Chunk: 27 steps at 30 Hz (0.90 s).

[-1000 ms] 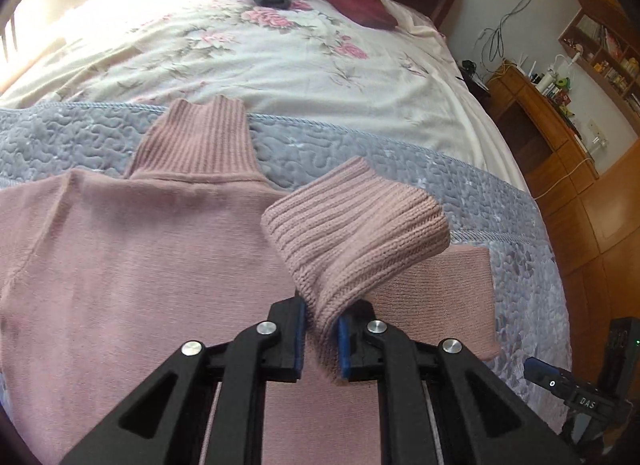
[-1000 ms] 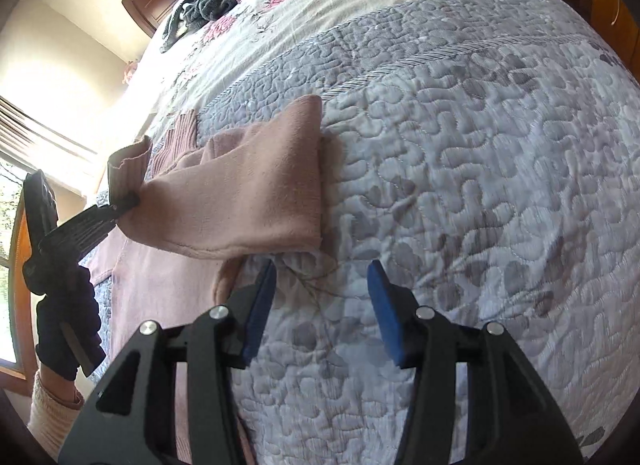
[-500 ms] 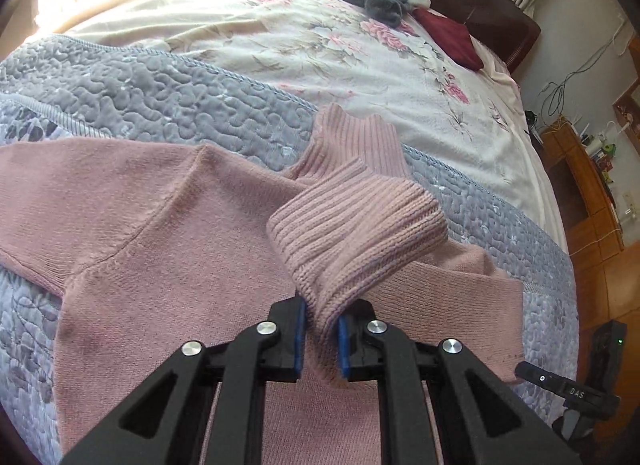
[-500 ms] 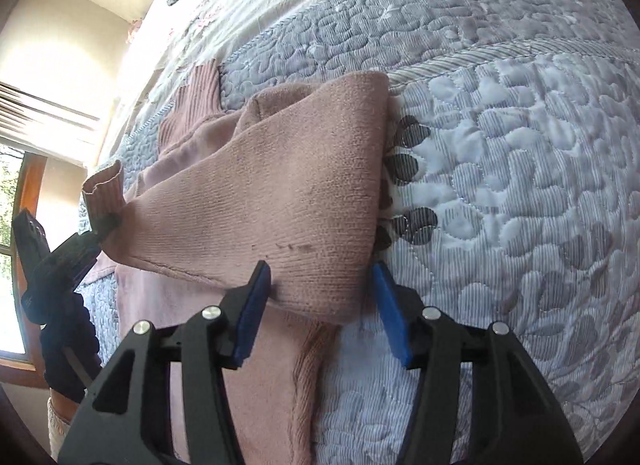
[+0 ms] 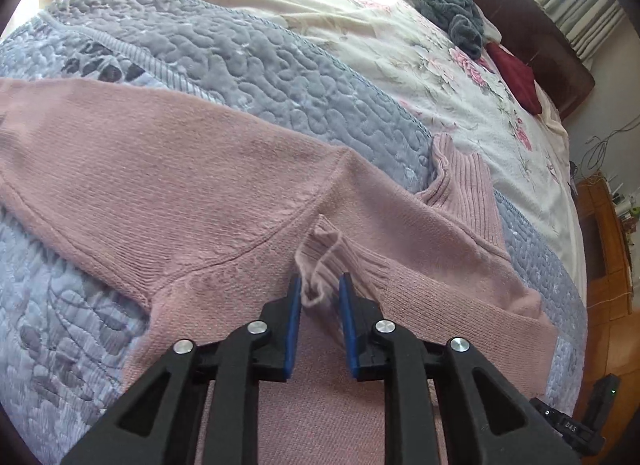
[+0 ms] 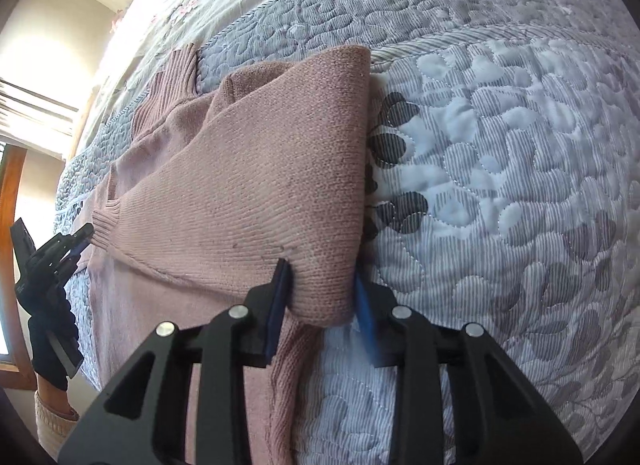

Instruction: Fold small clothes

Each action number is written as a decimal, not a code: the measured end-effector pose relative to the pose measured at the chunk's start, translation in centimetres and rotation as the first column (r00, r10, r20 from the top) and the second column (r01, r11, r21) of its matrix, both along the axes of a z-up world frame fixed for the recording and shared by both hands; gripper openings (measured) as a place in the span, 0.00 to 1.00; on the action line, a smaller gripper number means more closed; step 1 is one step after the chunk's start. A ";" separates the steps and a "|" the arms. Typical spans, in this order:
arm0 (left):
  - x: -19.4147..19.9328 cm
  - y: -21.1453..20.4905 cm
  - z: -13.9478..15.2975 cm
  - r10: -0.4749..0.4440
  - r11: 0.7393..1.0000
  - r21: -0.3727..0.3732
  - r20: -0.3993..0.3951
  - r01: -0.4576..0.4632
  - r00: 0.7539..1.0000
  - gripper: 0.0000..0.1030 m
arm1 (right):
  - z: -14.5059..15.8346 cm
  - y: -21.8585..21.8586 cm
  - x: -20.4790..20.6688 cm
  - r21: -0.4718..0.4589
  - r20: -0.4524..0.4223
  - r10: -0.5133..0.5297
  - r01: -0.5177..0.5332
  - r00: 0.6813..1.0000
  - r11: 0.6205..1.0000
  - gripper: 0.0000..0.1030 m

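The pink knit sweater [image 5: 168,201] lies flat on the quilted grey bedspread [image 5: 248,65]. My left gripper [image 5: 319,297] stands spread around the ribbed cuff [image 5: 320,253] — not squeezing it. My right gripper [image 6: 322,285] straddles the sleeve's folded corner [image 6: 324,285], jaws parted.

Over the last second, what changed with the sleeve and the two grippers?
The left gripper carried the ribbed cuff across, laid it on the pink sweater body and opened, letting it go. The right gripper moved from the bare quilt up to the folded sleeve; its open jaws now straddle the fold's corner. The sweater's collar and the other sleeve stayed flat on the bed.
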<state>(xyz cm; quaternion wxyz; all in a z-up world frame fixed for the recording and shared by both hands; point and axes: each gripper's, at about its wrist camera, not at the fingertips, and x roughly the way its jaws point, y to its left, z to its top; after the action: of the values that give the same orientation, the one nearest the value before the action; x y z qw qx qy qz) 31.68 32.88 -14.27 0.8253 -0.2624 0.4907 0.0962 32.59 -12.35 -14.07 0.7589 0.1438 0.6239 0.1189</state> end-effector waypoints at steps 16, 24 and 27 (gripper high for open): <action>2.0 -7.7 -4.2 -0.219 0.975 0.020 -0.113 0.223 0.969 0.32 | -0.6 4.2 0.0 -0.098 0.019 0.092 -0.089 0.996 0.991 0.41; 0.4 -6.0 -1.2 -0.207 0.978 0.005 -0.053 0.208 0.977 0.36 | 1.9 4.6 -0.4 -0.011 0.054 0.054 -0.054 0.997 0.998 0.48; -2.3 -2.9 1.6 -0.191 0.980 0.056 0.014 0.190 0.981 0.48 | 4.3 6.2 -1.3 0.033 0.092 0.096 -0.099 0.991 0.995 0.50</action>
<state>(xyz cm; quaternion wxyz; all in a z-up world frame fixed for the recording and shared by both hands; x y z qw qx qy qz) 29.43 30.03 -12.64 0.8423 -0.1927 0.5027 0.0274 31.31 -6.20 -9.81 0.7769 0.1216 0.5928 0.1739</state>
